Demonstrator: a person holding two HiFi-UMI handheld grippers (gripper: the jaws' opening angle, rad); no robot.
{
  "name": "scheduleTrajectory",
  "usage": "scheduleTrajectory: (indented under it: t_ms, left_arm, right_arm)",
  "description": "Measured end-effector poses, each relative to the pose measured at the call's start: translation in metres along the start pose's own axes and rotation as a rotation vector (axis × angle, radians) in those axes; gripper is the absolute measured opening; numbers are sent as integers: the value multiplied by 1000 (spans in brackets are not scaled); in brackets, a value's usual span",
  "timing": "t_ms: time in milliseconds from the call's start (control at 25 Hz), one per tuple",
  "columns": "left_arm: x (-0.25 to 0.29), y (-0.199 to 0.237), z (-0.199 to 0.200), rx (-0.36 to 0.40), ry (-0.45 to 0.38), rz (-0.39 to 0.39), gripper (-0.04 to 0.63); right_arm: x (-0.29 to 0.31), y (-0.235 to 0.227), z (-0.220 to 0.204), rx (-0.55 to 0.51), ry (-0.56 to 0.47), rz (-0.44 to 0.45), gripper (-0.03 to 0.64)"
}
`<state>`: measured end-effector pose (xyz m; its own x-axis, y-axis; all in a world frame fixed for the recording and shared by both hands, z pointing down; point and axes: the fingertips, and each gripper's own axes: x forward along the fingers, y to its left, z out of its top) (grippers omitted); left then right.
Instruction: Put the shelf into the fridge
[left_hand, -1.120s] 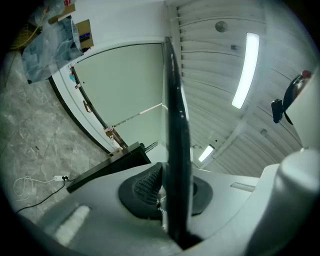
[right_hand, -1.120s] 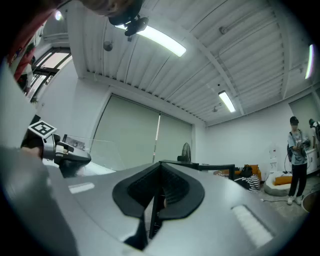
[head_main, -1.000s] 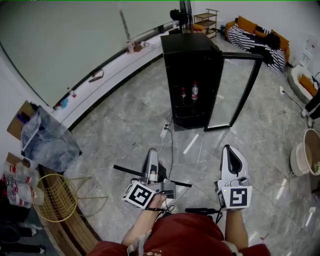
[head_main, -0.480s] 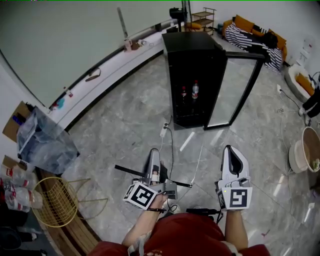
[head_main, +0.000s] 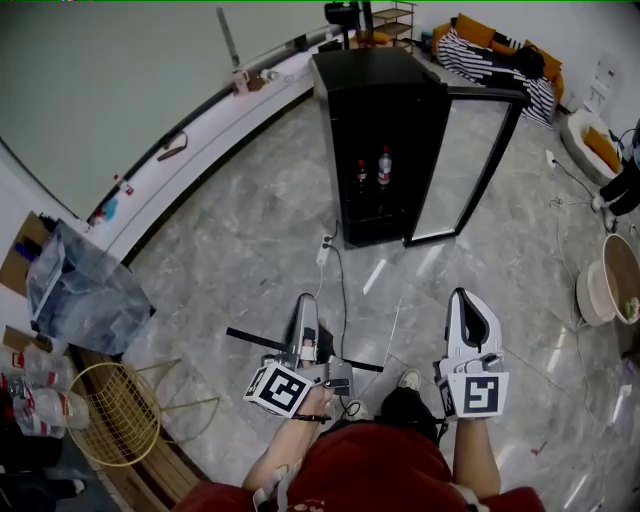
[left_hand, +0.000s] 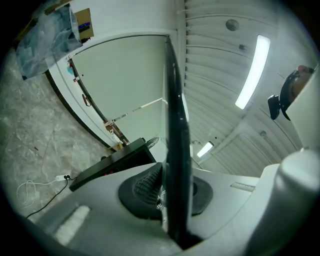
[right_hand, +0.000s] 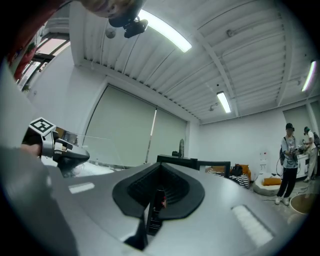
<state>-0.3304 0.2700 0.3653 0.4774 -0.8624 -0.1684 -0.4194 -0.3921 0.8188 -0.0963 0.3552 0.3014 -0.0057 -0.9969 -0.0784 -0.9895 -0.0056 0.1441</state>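
Seeming stiff, brittle glass, the shelf (head_main: 372, 368) is clamped by its black rim (left_hand: 175, 150) in the left gripper (head_main: 305, 312); the right gripper (head_main: 466, 308) is closed empty.

The fridge door (head_main: 470, 165) stands wide open; on the floor (head_main: 250, 260) before it lie a power strip (head_main: 323, 252) and its cable (head_main: 343, 300).
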Motion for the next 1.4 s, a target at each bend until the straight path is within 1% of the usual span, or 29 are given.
scheduleTrajectory:
  t_ms: [200,400,520,640,760,960,1080,1200,1280,1400]
  left_arm:
    - [23,5,-6,4,15,13,15]
    - [59,0,-19,14,29,17,15]
    - [87,-4,-28,13,28,22,15]
    - [116,-11,-41,27,30,35,15]
    - [147,-21,-56,46,33,48,15]
    - [195,-34,-78,67,29,70,15]
    - [219,-37,-91,82,26,91,15]
    - [245,-43,-103,89,14,90,15]
    - [259,-46,-111,83,4,95,15]
    - [272,-46,-121,25,-26,98,15]
  right_arm:
    - [16,-11,-9,18,15,-2,-1]
    - [40,-45,-16,38,-5,-9,-2]
    - [62,-63,-21,52,-1,7,-2]
    - [82,-90,-28,59,26,10,-1]
    - [103,-116,-25,70,-5,40,-1]
    - [135,-164,-40,68,9,73,-1]
    - [153,-191,-45,85,-2,80,-1]
    - [170,-217,-51,96,-14,82,-1]
    - [178,-232,-54,102,-17,88,0]
    - [187,-246,-57,104,-19,98,-1]
